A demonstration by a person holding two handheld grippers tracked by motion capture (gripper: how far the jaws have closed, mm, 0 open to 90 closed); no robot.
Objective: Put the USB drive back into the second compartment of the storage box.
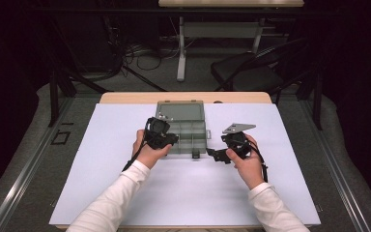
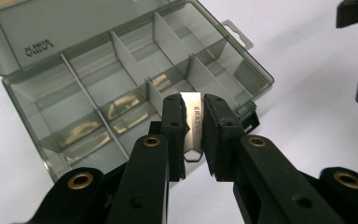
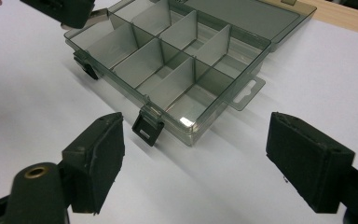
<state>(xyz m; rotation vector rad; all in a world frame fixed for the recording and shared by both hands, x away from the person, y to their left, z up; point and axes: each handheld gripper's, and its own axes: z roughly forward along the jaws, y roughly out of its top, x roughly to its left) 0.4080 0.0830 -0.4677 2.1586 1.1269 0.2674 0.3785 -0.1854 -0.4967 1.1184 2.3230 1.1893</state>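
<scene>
there is one compartment box of grey clear plastic with its one lid open. it has two black latches on the front edge. there is one eraser, two grippers and one white mat on one table.

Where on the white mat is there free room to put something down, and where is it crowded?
The white mat is bare left of the left gripper, right of the right gripper, and along the near edge between the sleeves. It is crowded at the middle: the open compartment box sits there, with the left gripper holding a small white piece over it.
</scene>
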